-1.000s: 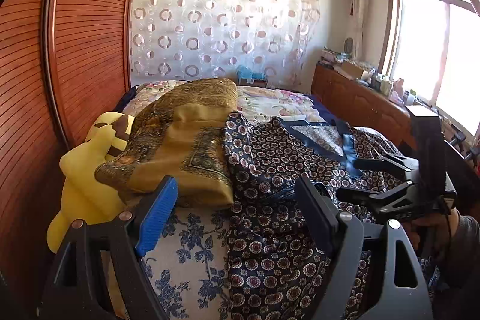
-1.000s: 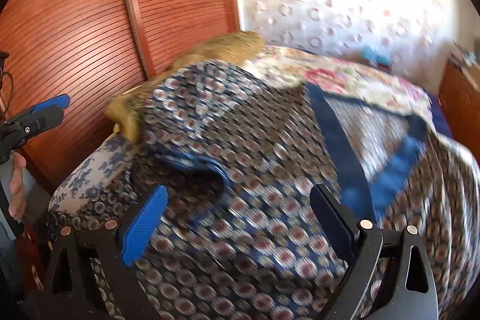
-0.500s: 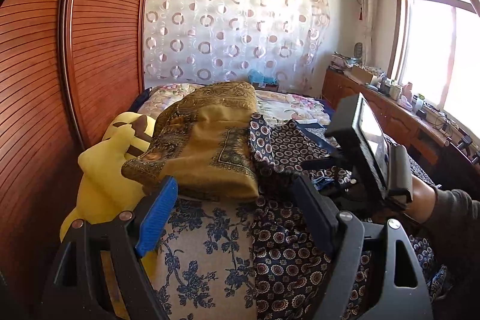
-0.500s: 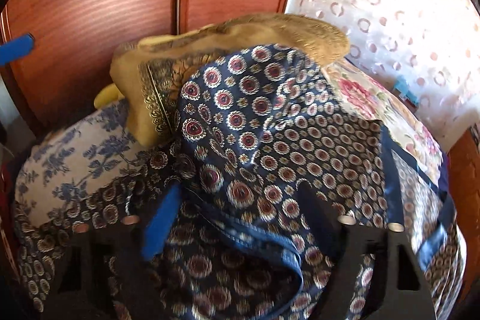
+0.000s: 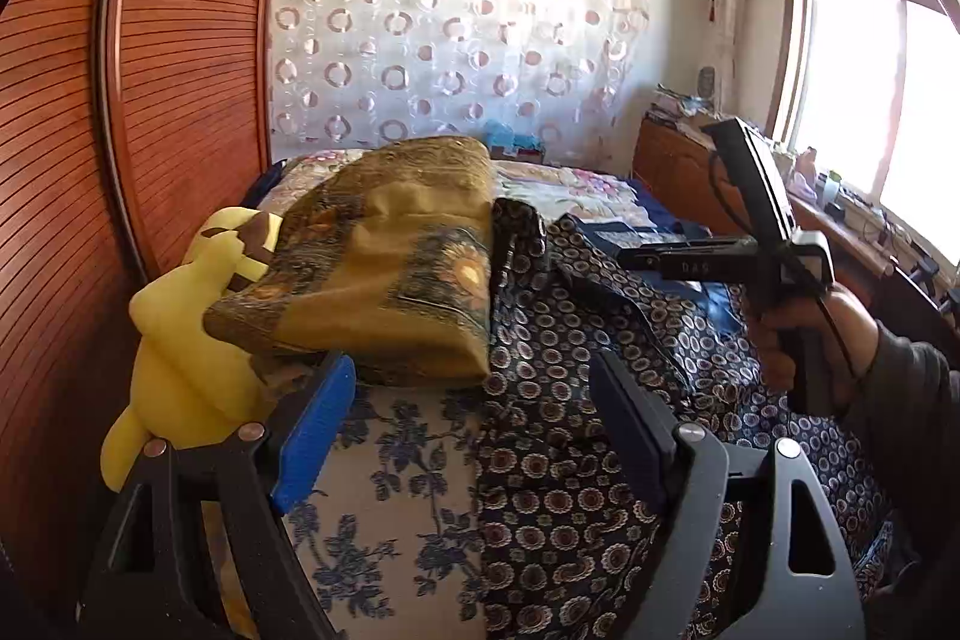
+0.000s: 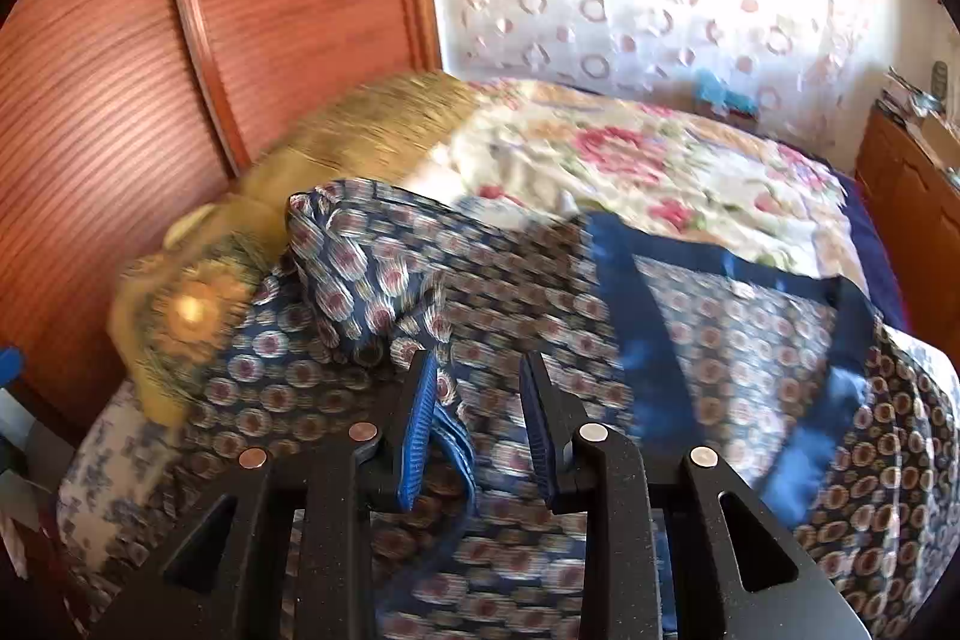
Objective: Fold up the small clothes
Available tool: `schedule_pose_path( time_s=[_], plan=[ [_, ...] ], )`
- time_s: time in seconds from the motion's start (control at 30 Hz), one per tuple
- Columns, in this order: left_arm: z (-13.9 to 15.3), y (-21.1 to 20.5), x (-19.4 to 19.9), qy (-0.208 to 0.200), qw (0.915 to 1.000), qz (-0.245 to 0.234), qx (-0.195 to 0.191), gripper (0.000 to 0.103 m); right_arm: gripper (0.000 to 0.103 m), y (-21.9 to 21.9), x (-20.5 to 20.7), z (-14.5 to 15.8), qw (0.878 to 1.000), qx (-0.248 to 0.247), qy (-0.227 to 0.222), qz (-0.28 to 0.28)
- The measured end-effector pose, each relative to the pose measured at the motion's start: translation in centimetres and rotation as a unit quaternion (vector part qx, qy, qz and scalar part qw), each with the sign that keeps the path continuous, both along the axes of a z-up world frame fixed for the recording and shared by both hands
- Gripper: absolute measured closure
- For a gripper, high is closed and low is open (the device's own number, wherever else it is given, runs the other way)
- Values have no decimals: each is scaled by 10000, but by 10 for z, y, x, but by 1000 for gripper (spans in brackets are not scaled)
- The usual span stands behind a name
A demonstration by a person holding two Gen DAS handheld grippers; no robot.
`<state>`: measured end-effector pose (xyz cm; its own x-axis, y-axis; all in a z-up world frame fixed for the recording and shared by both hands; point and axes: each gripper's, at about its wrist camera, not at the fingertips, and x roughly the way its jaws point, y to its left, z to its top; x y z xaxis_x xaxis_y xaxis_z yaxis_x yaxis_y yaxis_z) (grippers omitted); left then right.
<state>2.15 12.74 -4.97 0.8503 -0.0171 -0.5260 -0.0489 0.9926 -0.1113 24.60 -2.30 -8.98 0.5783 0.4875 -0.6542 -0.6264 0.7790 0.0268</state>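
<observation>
A navy garment with a round medallion print and blue trim (image 5: 600,340) lies spread on the bed; it also shows in the right wrist view (image 6: 540,292). My left gripper (image 5: 468,412) is open and empty, above the bed's near edge beside the garment. My right gripper (image 6: 474,370) has its jaws narrowed around a blue-trimmed fold of the garment (image 6: 453,436), with a gap still between the pads. In the left wrist view the right gripper (image 5: 630,259) hovers over the garment, hand-held.
A folded mustard patterned cloth (image 5: 396,274) rests on a yellow plush toy (image 5: 180,376) at the bed's left. A wooden slatted wardrobe (image 5: 150,100) stands left. A floral quilt (image 6: 630,160) covers the far bed. A wooden cabinet (image 5: 678,172) and window are right.
My right gripper's jaws have narrowed from wide open around a garment fold, and it has swung right and lifted. The left gripper has shifted slightly.
</observation>
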Motion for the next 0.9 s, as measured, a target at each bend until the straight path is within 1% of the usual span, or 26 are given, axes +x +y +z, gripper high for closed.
schedule_pose_path(
  time_s=[0.03,0.1,0.2,0.27,0.4,0.43,0.47,0.53,0.6,0.77,0.9],
  plan=[
    [-1,-1,2,19,10000,-24,1,22,66,0,1,0,10000,-20,-9,-27],
    [-4,-8,8,89,9999,-117,4,22,65,-5,-1,4,10000,20,-63,-7],
    [-9,-17,18,205,9995,-235,15,22,63,-9,-4,8,9998,124,-83,152],
    [-14,-24,27,333,9990,-303,44,22,63,-10,-13,11,9995,81,-121,266],
    [-23,-44,47,594,9966,-532,196,22,62,-41,-35,12,9992,113,-207,318],
    [-26,-51,52,651,9957,-622,236,22,61,-51,-41,13,9992,110,-230,302],
    [-27,-56,55,701,9949,-677,268,22,59,-60,-47,13,9993,93,-260,263],
    [-31,-70,64,773,9930,-835,317,22,49,-82,-57,14,9993,30,-326,184],
    [-34,-82,72,838,9912,-982,279,22,45,-102,-65,10,9994,-42,-321,79],
    [-44,-111,95,1092,9863,-1217,212,22,43,-145,-79,-4,9988,-334,-231,-289],
    [-50,-132,109,1246,9839,-1265,182,22,43,-175,-93,-9,9975,-346,-205,-581]
  ],
)
